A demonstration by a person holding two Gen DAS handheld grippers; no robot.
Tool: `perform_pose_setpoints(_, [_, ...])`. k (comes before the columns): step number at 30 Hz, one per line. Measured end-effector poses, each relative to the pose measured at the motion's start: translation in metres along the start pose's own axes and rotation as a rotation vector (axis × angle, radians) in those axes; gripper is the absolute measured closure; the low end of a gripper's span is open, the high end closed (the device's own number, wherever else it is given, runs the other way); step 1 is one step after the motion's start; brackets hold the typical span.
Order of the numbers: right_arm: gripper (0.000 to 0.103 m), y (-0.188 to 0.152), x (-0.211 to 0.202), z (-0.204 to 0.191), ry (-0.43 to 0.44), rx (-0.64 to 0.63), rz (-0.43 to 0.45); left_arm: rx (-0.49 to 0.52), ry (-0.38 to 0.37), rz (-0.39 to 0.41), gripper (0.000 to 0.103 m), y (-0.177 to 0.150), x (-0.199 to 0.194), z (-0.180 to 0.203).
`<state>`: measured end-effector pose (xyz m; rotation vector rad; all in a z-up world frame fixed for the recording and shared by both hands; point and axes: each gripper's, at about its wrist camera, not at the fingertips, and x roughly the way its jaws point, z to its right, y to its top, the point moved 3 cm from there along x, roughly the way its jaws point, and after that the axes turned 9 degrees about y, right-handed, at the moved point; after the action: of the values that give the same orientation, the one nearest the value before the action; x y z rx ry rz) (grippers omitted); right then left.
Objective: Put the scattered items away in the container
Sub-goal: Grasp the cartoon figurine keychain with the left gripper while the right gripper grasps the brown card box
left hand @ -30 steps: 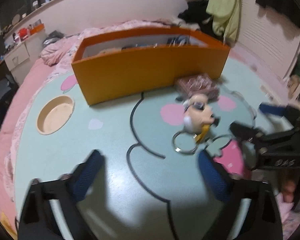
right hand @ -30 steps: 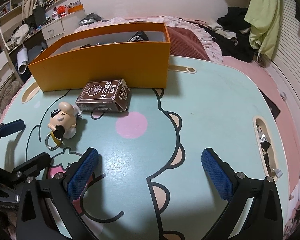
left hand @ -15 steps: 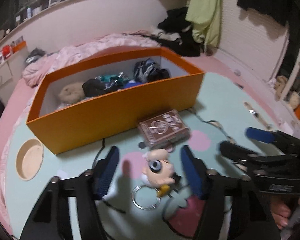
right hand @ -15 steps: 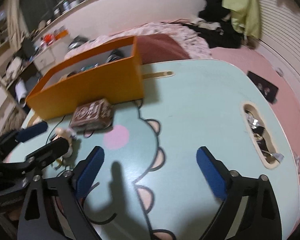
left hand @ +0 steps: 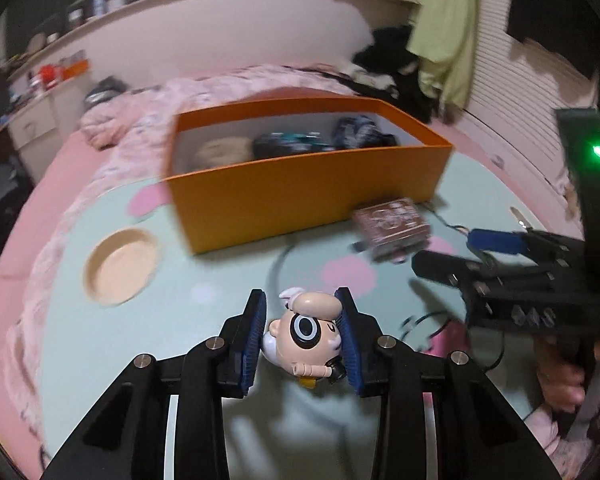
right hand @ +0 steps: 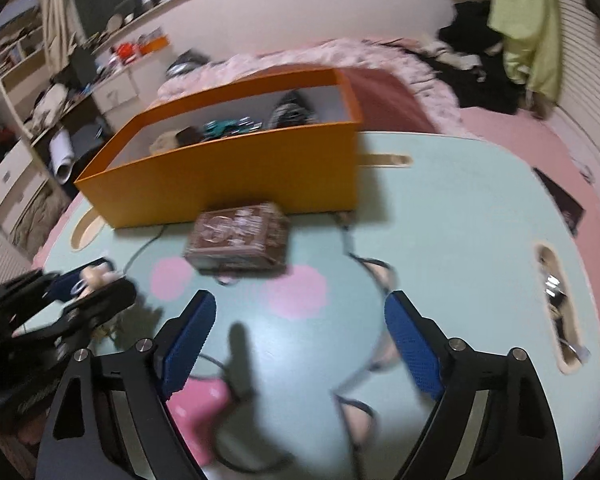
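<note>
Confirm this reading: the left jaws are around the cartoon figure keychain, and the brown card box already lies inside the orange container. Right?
Not quite. The brown card box lies on the table in front of the orange container, not inside, as the right wrist view shows. The rest holds.

Left gripper [left hand: 302, 334], wide open a second ago with small cartoon-head keychain figure [left hand: 306, 334] lying ahead on mint-green cartoon-print tabletop [left hand: 204, 292], now has jaws closing, blue pads at both sides of figure's head. Figure no longer flat on tabletop beside its metal ring; sits between pads, ring out of sight. Right gripper [right hand: 298, 340] jaws closing slightly from widest spread, nothing between them. Right view now faces brown printed card box [right hand: 238, 236], earlier off to its left.
</note>
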<state>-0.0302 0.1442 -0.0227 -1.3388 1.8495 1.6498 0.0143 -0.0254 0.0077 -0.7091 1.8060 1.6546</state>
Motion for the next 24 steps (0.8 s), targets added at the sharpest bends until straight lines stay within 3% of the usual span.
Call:
perform_pose_setpoints(6, [0.013, 0.016, 0.031, -0.026, -0.022, -0.060, -0.055, -0.076, 0.045, 0.014, 0.070, -0.006, -0.006, -0.029])
perform_pose_setpoints(9, [0.012, 0.019, 0.043, -0.035, -0.100, -0.108, -0.057, -0.083, 0.041, 0.029, 0.070, -0.002, -0.006, -0.027])
perform_pose_setpoints(11, [0.012, 0.020, 0.047, -0.038, -0.092, -0.128, -0.054, -0.081, 0.032, 0.033, 0.070, 0.001, -0.005, -0.025])
perform_pose_setpoints(13, [0.037, 0.021, 0.043, -0.038, -0.070, -0.150, -0.039, -0.079, 0.020, 0.038, 0.070, 0.003, -0.004, -0.023])
perform_pose_setpoints(14, [0.045, 0.020, 0.039, -0.038, -0.051, -0.159, -0.033, -0.078, 0.013, 0.041, 0.070, 0.003, -0.005, -0.023])
perform_pose_setpoints(24, [0.045, 0.012, -0.010, -0.031, 0.086, -0.136, 0.023, -0.058, -0.058, 0.102, 0.070, 0.031, -0.020, -0.012])
